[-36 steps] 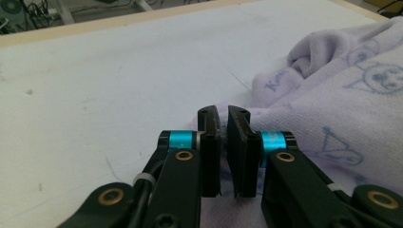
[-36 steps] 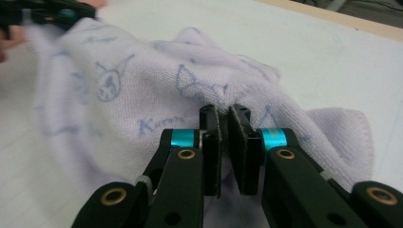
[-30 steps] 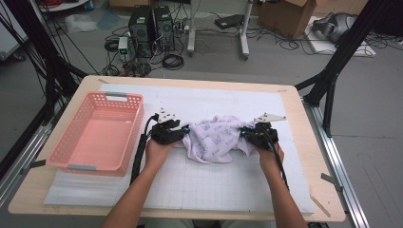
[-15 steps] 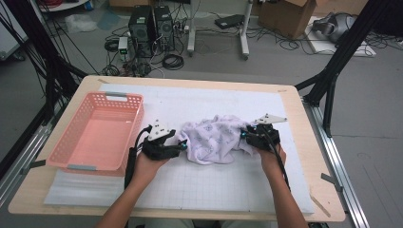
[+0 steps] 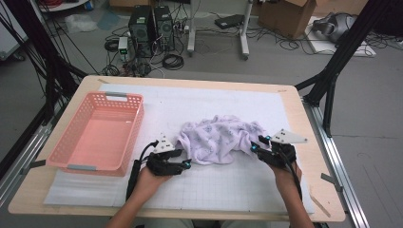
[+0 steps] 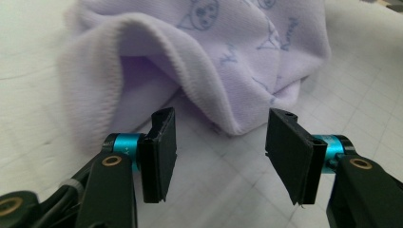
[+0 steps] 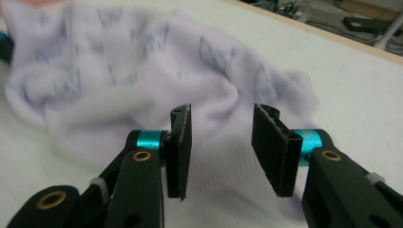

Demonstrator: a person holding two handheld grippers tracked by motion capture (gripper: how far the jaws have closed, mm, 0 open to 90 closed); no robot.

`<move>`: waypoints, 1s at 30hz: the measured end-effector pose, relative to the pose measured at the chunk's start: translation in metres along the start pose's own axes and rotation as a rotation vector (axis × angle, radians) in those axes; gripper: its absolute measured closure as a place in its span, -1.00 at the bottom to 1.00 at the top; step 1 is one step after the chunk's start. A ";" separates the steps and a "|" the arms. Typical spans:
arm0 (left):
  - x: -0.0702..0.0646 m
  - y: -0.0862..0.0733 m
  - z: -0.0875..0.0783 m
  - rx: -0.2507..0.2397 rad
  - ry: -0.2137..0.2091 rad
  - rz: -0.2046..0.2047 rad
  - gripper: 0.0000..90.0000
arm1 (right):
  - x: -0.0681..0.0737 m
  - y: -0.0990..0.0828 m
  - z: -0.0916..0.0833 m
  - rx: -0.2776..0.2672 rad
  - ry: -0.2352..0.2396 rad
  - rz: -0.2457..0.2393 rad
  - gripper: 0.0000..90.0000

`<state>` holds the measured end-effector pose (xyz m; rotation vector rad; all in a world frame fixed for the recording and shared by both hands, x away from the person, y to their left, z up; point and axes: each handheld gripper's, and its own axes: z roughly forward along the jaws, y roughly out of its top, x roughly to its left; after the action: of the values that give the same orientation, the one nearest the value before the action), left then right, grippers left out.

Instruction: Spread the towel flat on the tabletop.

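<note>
A crumpled lilac cloth (image 5: 221,137) with a small blue print lies on the white mat in the middle of the table. My left gripper (image 5: 187,163) sits just off its near left edge, open, its jaws having just narrowed a little with nothing between them. In the left gripper view (image 6: 218,137) a folded hem of the cloth (image 6: 204,57) lies a short way ahead of the pads. At the cloth's right end my right gripper (image 5: 255,145) is open. Its jaws (image 7: 221,128) have just been opening, and the cloth (image 7: 119,71) lies loose beyond them, not pinched.
A pink plastic basket (image 5: 62,154) stands empty on the left of the table, close to my left hand. The table's wooden edge (image 5: 313,142) runs just right of my right hand. Bare mat stretches in front of the cloth.
My left gripper has pulled back towards the near left, away from the cloth. The right gripper has opened and let go of the cloth, which now lies spread wider.
</note>
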<state>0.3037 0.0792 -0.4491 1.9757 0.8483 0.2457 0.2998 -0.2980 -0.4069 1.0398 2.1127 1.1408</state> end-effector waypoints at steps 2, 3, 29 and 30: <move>-0.005 0.002 0.007 0.017 -0.001 0.013 -0.02 | -0.001 -0.012 -0.005 0.012 0.000 0.005 0.28; -0.008 0.004 0.010 0.026 0.004 0.028 -0.01 | -0.001 -0.016 -0.006 0.025 0.007 0.011 0.28; -0.037 0.035 0.055 0.083 -0.034 0.098 0.66 | 0.004 -0.018 0.006 0.035 0.082 0.014 0.18; -0.036 0.034 0.050 0.076 -0.049 0.096 0.67 | 0.003 -0.018 0.006 0.033 0.080 0.020 0.18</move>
<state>0.3177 0.0104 -0.4419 2.0883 0.7420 0.2229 0.2956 -0.2987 -0.4255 1.0485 2.1944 1.1786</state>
